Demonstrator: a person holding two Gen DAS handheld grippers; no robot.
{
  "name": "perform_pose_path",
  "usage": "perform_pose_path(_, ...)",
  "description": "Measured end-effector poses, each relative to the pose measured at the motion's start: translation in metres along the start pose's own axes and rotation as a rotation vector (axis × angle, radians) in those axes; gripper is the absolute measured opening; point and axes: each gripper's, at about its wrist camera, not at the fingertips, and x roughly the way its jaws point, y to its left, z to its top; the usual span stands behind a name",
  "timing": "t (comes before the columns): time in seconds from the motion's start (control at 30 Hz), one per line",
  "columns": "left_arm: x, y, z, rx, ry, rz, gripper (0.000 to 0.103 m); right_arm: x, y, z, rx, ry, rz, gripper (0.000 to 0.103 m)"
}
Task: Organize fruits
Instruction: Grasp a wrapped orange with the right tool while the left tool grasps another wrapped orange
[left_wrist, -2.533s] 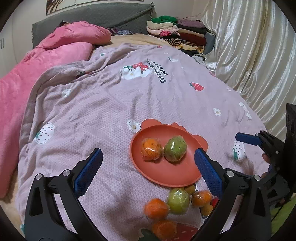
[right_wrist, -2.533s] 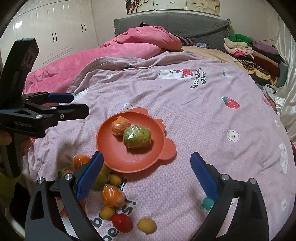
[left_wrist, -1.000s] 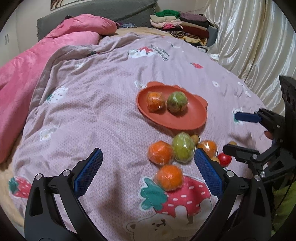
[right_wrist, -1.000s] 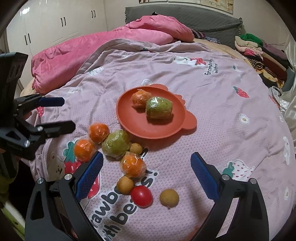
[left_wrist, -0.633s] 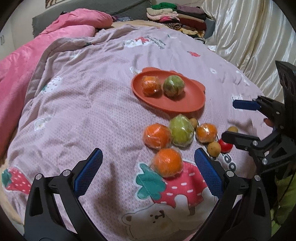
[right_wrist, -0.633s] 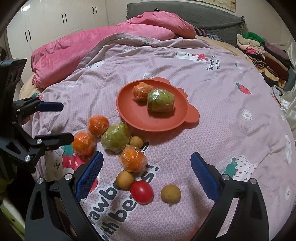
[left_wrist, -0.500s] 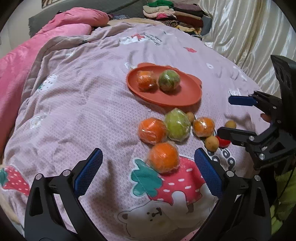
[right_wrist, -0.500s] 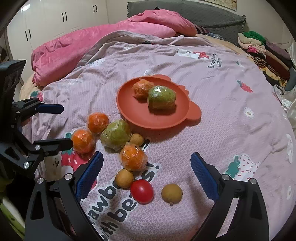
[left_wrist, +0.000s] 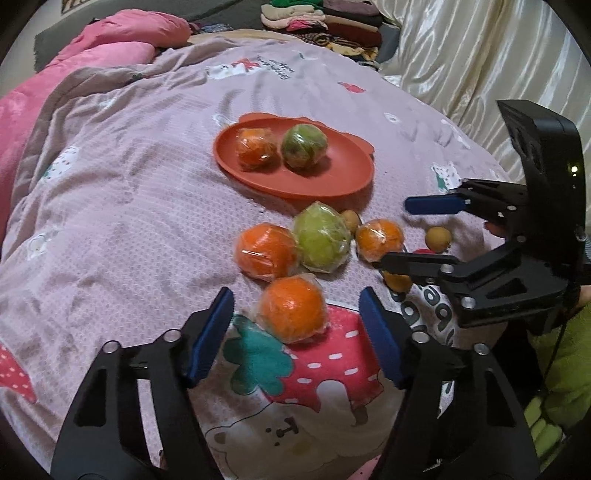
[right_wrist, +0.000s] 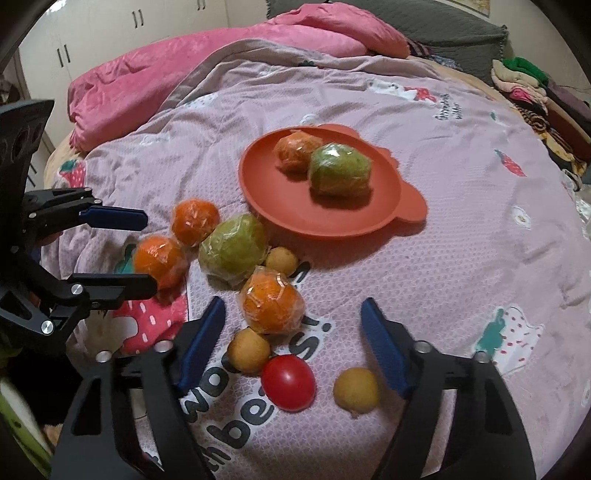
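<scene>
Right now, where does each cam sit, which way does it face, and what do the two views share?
Left wrist: on the left gripper, angled down at the bedspread; its own blue-padded fingers flank a wrapped orange, untouched; right gripper at the right edge.
Right wrist: on the right gripper, angled down; red tomato nearest; left gripper at the left edge.
Shared: orange plate holding two wrapped fruits, and the loose fruit cluster.

2 wrapped fruits (right_wrist: 325, 162) sit on the orange plate (right_wrist: 332, 221); 8 loose fruits (right_wrist: 236, 251) cluster just beside it.
</scene>
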Motion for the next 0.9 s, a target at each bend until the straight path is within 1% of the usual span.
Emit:
perform_pose_path(0.03,0.001,0.0,0.0,0.0,0.003,-0.004,0.058,0.003,0.001,0.0,-0.005,0.007,0.01,0.059)
perform_pose_path(0.07,0.003,0.0,0.0,0.0,0.008,-0.005,0.056,0.006,0.002,0.0,-0.011,0.014,0.017,0.056)
perform_pose_path(0.2,0.006,0.0,-0.001,0.002,0.019,-0.009,0.052,0.013,0.007,0.001,-0.024,0.023,0.035,0.049)
perform_pose_path(0.3,0.009,-0.001,-0.001,0.002,0.027,-0.014,0.052,0.018,0.008,0.002,-0.034,0.023,0.031,0.041)
perform_pose_path(0.43,0.013,0.0,-0.002,-0.002,0.037,-0.007,0.05,0.018,0.007,0.002,-0.027,0.013,0.04,0.039)
perform_pose_path(0.53,0.016,0.002,-0.002,-0.007,0.042,0.0,0.045,0.016,0.006,0.001,-0.016,0.006,0.047,0.039)
perform_pose_path(0.57,0.017,0.003,-0.002,-0.006,0.045,0.001,0.042,0.014,0.005,0.001,-0.011,0.002,0.05,0.039)
perform_pose_path(0.6,0.017,0.003,-0.002,-0.007,0.047,0.004,0.036,0.013,0.004,0.0,-0.009,-0.001,0.053,0.039)
perform_pose_path(0.9,0.013,0.003,0.0,-0.013,0.045,-0.046,0.034,-0.002,-0.004,-0.001,0.019,-0.034,0.048,0.039)
